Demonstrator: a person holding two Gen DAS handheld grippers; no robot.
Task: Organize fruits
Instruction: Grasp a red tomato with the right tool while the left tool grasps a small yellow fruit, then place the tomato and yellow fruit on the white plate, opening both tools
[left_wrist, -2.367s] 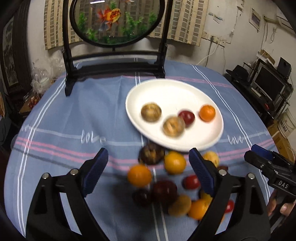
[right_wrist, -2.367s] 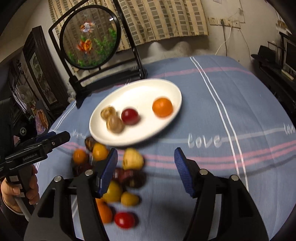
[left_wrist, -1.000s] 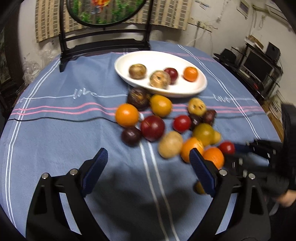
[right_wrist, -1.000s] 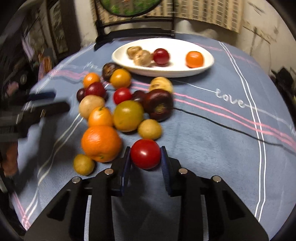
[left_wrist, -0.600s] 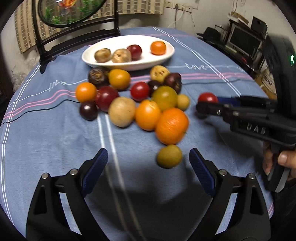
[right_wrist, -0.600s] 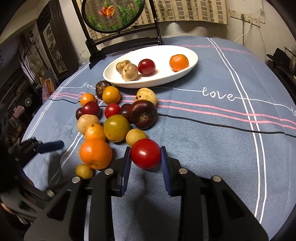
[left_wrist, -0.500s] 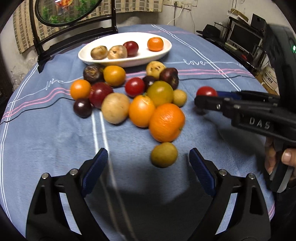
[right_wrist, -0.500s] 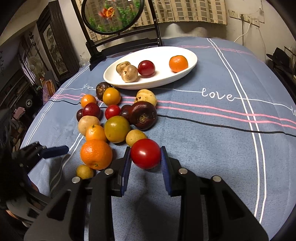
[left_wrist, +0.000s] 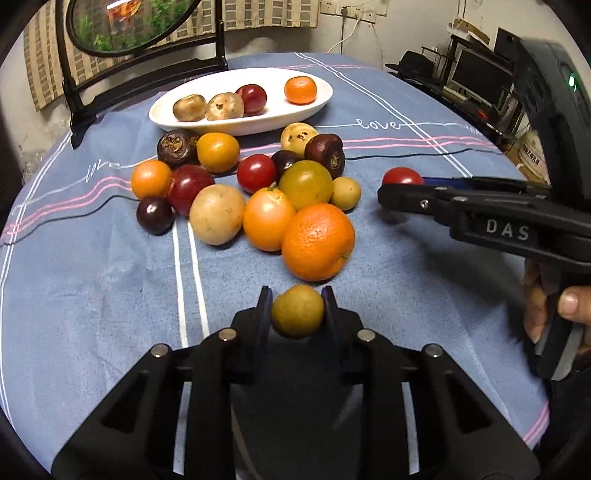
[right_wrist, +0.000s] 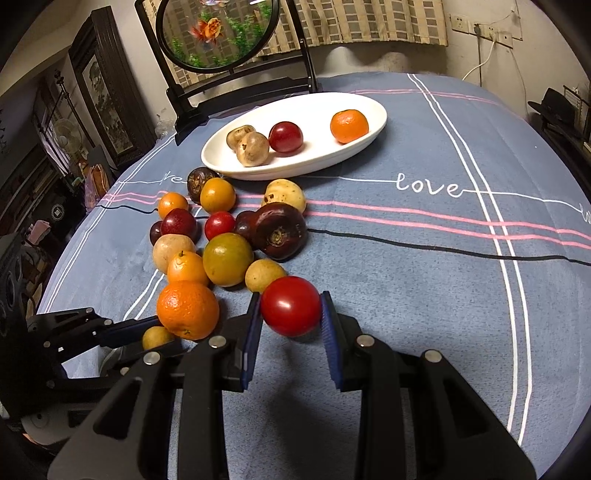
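My left gripper (left_wrist: 297, 310) is shut on a small yellow-green fruit (left_wrist: 297, 311) at the near end of the fruit pile. That fruit also shows in the right wrist view (right_wrist: 157, 337), between the left fingers. My right gripper (right_wrist: 290, 306) is shut on a red tomato (right_wrist: 290, 305) and holds it just above the cloth; in the left wrist view the tomato (left_wrist: 402, 177) sits at the tip of the right gripper. A white oval plate (left_wrist: 317, 99) at the far side holds several fruits. A big orange (left_wrist: 317, 242) lies just beyond my left gripper.
Several loose fruits lie in a pile on the blue striped tablecloth (right_wrist: 424, 258) between the grippers and the plate. A round fish-picture screen on a black stand (right_wrist: 218, 33) stands behind the plate. The table edge curves away at the right.
My left gripper has moved forward and closed on the small yellow-green fruit; it was open half a second ago. The right gripper still holds the red tomato, raised slightly.
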